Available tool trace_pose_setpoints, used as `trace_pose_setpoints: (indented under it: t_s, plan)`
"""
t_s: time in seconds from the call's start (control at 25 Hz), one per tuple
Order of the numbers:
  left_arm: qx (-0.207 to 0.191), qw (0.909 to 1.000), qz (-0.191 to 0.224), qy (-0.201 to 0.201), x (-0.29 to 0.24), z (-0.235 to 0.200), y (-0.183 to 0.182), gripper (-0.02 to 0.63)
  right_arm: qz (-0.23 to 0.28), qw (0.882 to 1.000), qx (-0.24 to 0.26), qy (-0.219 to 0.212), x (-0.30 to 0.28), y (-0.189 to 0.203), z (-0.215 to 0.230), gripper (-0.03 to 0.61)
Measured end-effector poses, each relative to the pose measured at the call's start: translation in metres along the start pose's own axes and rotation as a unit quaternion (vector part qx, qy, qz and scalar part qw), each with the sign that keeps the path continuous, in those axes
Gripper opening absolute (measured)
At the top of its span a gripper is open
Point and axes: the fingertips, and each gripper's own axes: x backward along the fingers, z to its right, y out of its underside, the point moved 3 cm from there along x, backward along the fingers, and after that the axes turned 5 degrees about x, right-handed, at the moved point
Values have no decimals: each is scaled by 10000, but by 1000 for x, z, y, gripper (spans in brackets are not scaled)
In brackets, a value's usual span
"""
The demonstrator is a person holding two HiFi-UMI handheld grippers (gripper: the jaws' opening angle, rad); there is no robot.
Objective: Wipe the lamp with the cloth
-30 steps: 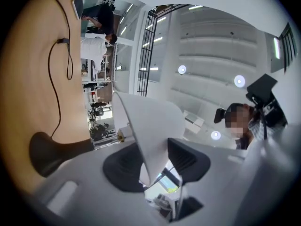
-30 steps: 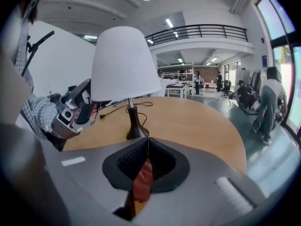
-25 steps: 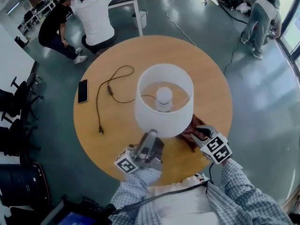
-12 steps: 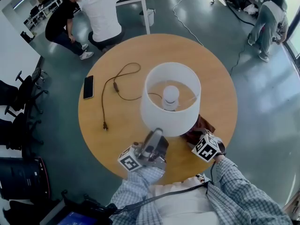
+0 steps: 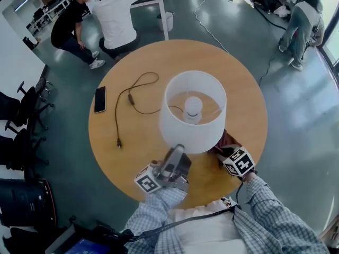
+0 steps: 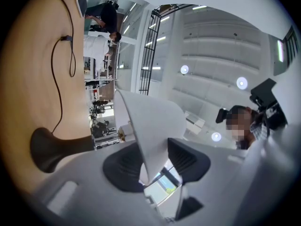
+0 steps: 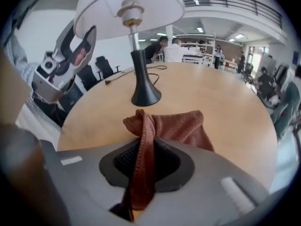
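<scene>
Lower than a second ago, the right gripper now sits on the cloth. Its jaws are closing, and a raised fold of the cloth is pinched between the pads. The rest of the cloth lies on the table just beside the lamp base. The left gripper has not moved and clamps the rim of the shade.

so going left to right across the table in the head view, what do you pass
phone → cord → lamp → cloth
</scene>
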Motion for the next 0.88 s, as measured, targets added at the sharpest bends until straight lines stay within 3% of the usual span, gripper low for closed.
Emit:
trace_pose_setpoints:
  t_s: [0.12,0.28,0.4,0.56,0.72,0.88]
  plan:
    - [66,9999,27,108,1,-2,-1,153,897,9894,-1126,-176,21,-6,14,61]
    - [42,9999,-2,138,0,-2,-1,153,2141,9473,-2373,-219,64,-20,35,61]
    - [74,9998,19,186,3,-3,-1,152,2892,9170,-2742,-184,102,-30,44,61]
    - [105,9998,7,161,1,-2,0,149,3762,8930,-2467,-93,162,-71,44,61]
    - [158,9999,27,4,4,-8,1,149,4437,8809,-1645,-78,217,-135,34,61]
    - [129,9999,29,101,2,-6,2,147,4708,8757,-1056,-199,239,-178,16,61]
